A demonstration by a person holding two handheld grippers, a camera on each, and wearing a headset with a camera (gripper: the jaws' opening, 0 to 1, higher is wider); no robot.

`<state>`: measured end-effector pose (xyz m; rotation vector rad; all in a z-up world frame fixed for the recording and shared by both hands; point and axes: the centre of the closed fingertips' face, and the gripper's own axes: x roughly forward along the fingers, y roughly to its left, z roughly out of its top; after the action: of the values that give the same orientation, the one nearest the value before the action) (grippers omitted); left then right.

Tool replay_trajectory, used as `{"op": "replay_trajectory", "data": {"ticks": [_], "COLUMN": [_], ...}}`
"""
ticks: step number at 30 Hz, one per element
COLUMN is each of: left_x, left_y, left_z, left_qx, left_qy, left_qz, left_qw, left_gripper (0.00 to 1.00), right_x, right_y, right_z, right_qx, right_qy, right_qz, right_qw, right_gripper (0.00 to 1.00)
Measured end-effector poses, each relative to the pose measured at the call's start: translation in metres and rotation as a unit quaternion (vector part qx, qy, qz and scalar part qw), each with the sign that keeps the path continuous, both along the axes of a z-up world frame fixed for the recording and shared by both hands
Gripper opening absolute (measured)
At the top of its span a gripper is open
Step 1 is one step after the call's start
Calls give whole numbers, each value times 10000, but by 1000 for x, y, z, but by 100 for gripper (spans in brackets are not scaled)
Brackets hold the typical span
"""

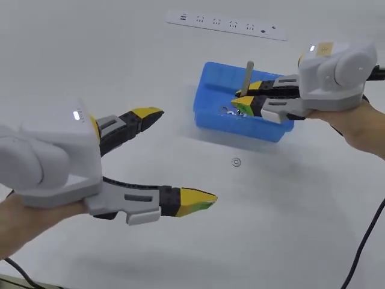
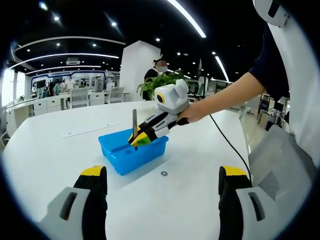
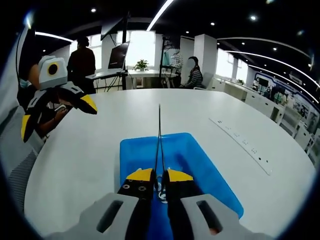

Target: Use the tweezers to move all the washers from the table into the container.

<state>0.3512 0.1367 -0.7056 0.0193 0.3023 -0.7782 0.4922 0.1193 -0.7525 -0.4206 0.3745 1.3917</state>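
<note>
One washer (image 1: 236, 162) ahead of wide, empty left gripper (image 1: 184, 156) | right gripper (image 1: 245, 101) clamps tweezers (image 1: 248, 72) over container (image 1: 210, 84) | tweezer tips hidden

Count, as I read it: grippers, 2: left gripper (image 1: 186, 155) and right gripper (image 1: 239, 101). Tweezers (image 1: 248, 73), 1 pair. Blue container (image 1: 240, 127), 1. Loose washer (image 1: 236, 162) on the table (image 1: 289, 205), 1. Washer cluster (image 1: 230, 110) inside the container: I cannot resolve the number. Power strip (image 1: 225, 24), 1.

Table (image 1: 289, 211) w/ container (image 1: 240, 127), washer (image 1: 236, 162), pwr strip (image 1: 225, 25)
</note>
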Motion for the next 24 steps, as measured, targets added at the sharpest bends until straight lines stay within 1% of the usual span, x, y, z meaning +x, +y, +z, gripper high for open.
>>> {"op": "replay_trajectory", "data": {"ticks": [2,4,7,11,12,14,16,18,20,21,23,24], "left_x": [0,3,16,41,49,61,69,77,82,85,90,94], "left_y": [0,-1,1,0,0,0,0,-2,-8,-11,-15,-17], "left_z": [0,3,10,24,28,33,35,37,40,42,44,43], "left_qx": [-1,18,4,-72,-101,-112,-118,-129,-145,-143,-141,-65], "left_qy": [8,-38,-143,-378,-445,-516,-545,-569,-578,-605,-600,-620], "left_qz": [-5,1,23,25,45,45,10,-66,-218,-298,-356,-365], "left_qw": [10000,10000,9999,9993,9989,9986,9984,9983,9980,9976,9975,9974], "left_gripper": [97,97,96,95,95,94,91,87,82,81,80,80], "right_x": [-1,-1,-1,-4,-4,-5,-7,-9,-10,-11,-13,-13], "right_y": [0,0,0,0,0,-1,-1,-1,-2,-2,-2,-2], "right_z": [3,5,9,11,12,12,14,17,21,23,26,27], "right_qx": [31,37,92,91,82,64,55,34,23,35,55,58], "right_qy": [4,-17,-33,-35,-33,-39,-48,-91,-133,-136,-161,-173], "right_qz": [9,18,25,34,34,38,52,89,132,144,179,198], "right_qw": [10000,10000,9999,9999,10000,10000,10000,9999,9998,9998,9997,9996], "right_gripper": [9,8,8,8,8,8,8,8,8,8,8,8]}}
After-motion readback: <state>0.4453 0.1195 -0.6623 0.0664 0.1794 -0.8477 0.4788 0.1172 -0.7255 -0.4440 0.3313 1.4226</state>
